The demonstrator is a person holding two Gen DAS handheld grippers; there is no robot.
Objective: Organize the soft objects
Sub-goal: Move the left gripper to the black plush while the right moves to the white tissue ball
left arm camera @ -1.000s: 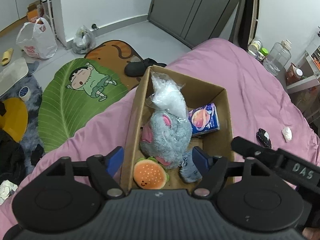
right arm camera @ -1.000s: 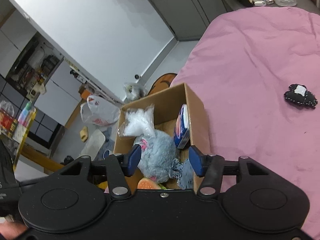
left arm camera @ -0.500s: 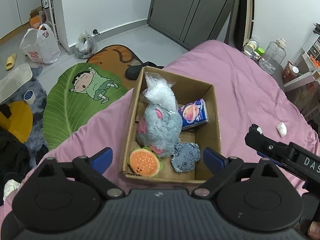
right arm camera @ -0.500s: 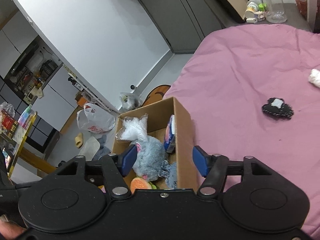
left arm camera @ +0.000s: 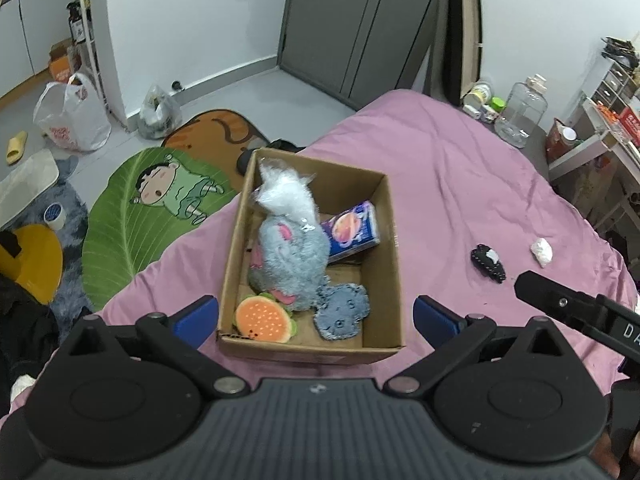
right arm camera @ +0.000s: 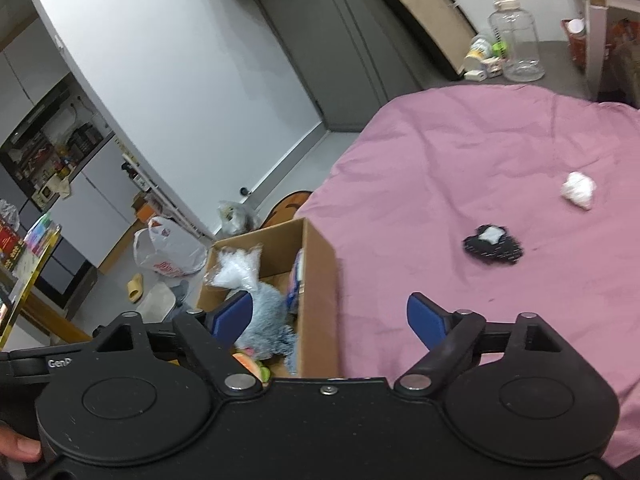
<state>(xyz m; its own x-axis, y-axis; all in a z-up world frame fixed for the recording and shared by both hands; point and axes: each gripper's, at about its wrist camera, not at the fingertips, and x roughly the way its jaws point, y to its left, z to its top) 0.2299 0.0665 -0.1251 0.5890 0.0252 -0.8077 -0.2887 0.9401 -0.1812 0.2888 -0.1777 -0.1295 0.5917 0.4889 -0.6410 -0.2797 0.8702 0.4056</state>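
Left wrist view: a cardboard box [left arm camera: 384, 264] sits on the pink bed [left arm camera: 460, 184], holding a fluffy grey plush [left arm camera: 290, 258], a burger toy [left arm camera: 262, 318] at its 7 o'clock, a small blue plush [left arm camera: 340, 310] and a clear bag of white stuffing [left arm camera: 286, 192]. The left gripper [left arm camera: 316, 314] points down over the box, fingers opening, nothing between them.

Right wrist view: the right gripper [right arm camera: 330, 314] hangs over the box's right wall, fingers opening and empty. A black pouch [right arm camera: 492, 246] lies at 2 o'clock.

Your two handheld grippers
Your left gripper [left arm camera: 316, 318] and right gripper [right arm camera: 330, 316]: black bodies, blue pads, silver pivot screws.
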